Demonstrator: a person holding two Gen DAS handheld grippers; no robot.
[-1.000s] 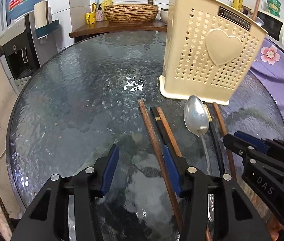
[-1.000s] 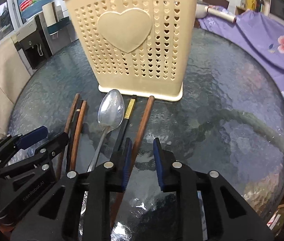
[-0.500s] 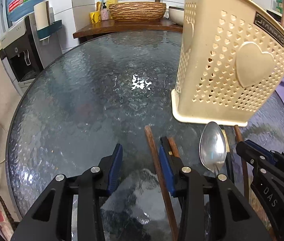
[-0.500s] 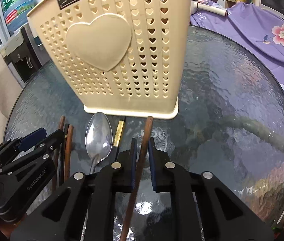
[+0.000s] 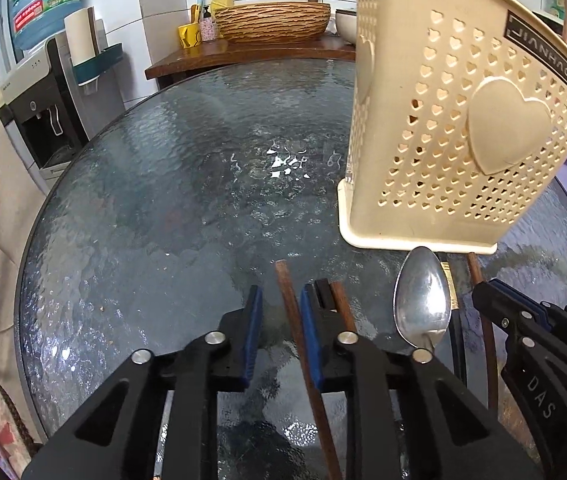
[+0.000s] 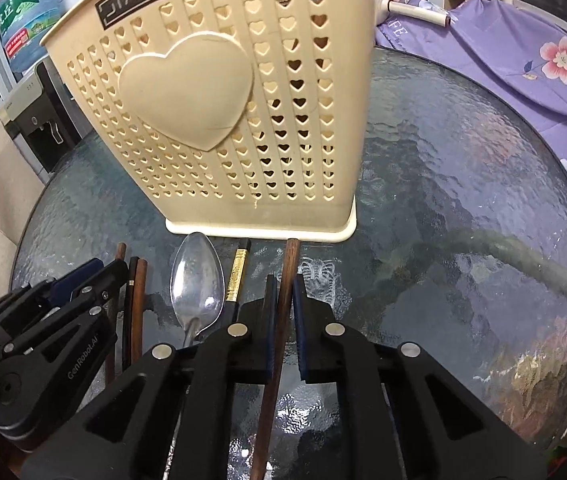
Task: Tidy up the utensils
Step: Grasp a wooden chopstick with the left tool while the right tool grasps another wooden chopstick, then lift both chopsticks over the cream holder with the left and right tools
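Two grippers work before the cream holder (image 6: 243, 120): right gripper (image 6: 282, 316) clamps one brown chopstick (image 6: 288, 264), left gripper (image 5: 281, 316) jaws closing round another; nothing stowed yet

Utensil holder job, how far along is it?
Done: nothing visibly; the inside of the utensil holder is mostly hidden. In hand: right gripper shut on the rightmost chopstick; left gripper closing around the leftmost chopstick, not yet clamped. Left: the spoon and the other chopsticks lie on the glass table.

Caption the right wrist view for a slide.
Right gripper shut on a brown chopstick before the cream utensil holder.
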